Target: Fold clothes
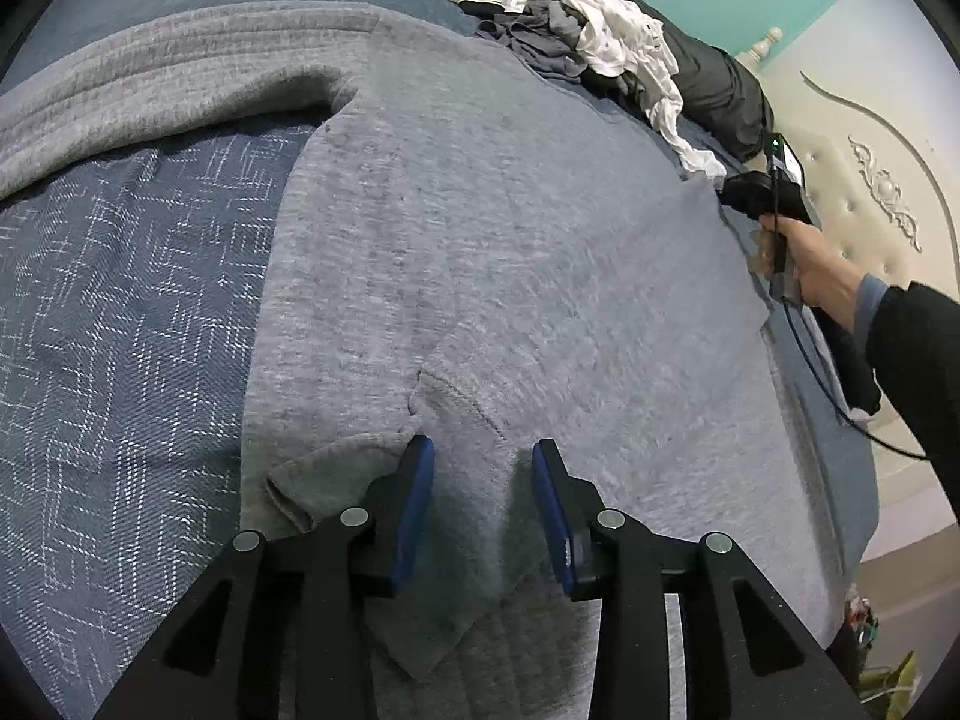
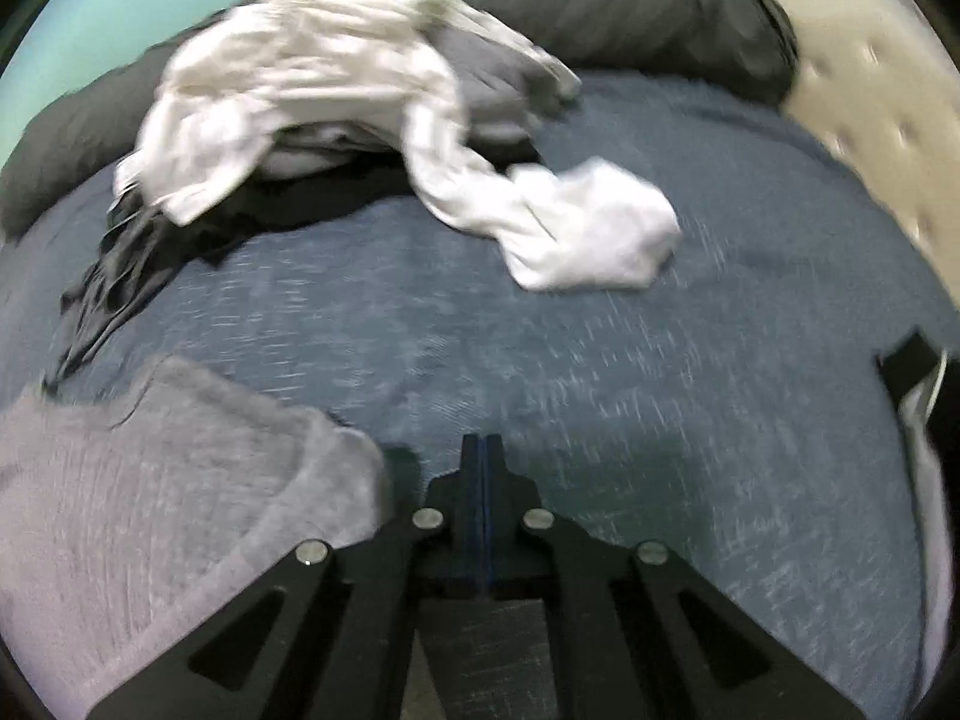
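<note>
Left wrist view: a grey sweater (image 1: pixel 480 252) lies spread flat across the blue bedspread (image 1: pixel 120 312), one sleeve (image 1: pixel 150 96) stretched away to the upper left. The left gripper (image 1: pixel 483 456) hangs right over the cloth near a small seam, its blue pads (image 1: pixel 414 498) standing apart with nothing pinched between them, just sweater beneath the gap. A turned-up flap of grey sits just beside the left pad. Over at the sweater's far right edge, a hand (image 1: pixel 810 264) in a dark sleeve holds the right gripper's handle, tip down at the fabric's corner; from here its jaws are too small to read. Behind the sweater, a pile of white and grey laundry (image 1: pixel 606 42) lies against a dark pillow (image 1: pixel 708 78).

Right wrist view, and it's blurred: the right gripper (image 2: pixel 483 450) shows its jaws pressed fully together, nothing between them, over bare bedspread (image 2: pixel 600 360). The sweater's corner (image 2: pixel 198 456) lies just to the left of the fingers, apart from them. Ahead, a white garment (image 2: pixel 372 96) trails down from the pile, and dark clothing (image 2: pixel 126 264) sits to the left.
</note>
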Tool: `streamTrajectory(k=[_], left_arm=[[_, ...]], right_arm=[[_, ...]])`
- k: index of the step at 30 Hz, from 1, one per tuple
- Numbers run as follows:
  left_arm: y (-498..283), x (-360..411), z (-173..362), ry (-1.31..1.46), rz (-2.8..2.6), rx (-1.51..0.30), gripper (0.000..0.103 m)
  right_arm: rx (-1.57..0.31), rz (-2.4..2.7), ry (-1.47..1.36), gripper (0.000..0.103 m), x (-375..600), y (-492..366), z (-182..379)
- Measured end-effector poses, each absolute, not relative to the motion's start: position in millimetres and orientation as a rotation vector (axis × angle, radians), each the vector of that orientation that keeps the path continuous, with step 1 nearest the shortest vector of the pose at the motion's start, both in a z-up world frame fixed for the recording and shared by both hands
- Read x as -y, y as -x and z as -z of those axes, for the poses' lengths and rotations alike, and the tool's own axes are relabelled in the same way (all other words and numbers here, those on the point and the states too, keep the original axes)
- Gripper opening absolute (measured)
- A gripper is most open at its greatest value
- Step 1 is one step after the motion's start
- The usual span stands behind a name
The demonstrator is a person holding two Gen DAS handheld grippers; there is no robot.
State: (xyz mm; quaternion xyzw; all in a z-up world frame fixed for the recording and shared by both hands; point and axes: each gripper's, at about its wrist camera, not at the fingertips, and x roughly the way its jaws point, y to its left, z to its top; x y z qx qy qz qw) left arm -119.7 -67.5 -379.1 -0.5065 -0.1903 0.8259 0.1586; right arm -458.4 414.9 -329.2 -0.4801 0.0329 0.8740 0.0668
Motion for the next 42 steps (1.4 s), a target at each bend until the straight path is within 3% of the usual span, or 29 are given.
streamTrajectory(k=[7,14,19,28,37,42], left_arm=[[121.8,69.1,376.8,1.440,-2.359,0.538,0.043],[127.9,67.8,377.0,1.450,-2.349,0.574,0.044],[126.3,66.7,374.3,1.458,-2.342,0.572,0.046],[103.5,79.3,370.8,1.460,-2.333,0.601,0.048],[81.6,98.3,364.6,1.467,-2.371,0.677,0.049],[62.5,116.6,355.0,1.506,-2.444,0.689,0.051]], right_arm=[[-0.310,-2.893,1.288,0.001,-412.7,420.0,290.5],[-0.140,-2.827,1.635,0.001,-369.1,392.2,321.5],[-0.169,-2.905,1.579,0.001,-348.2,332.9,314.2],[-0.469,-3.054,1.538,0.003,-297.7,230.3,300.9],[-0.653,-3.081,1.539,0.011,-270.2,161.6,296.5],[-0.685,-3.094,1.525,0.022,-273.7,136.3,297.7]])
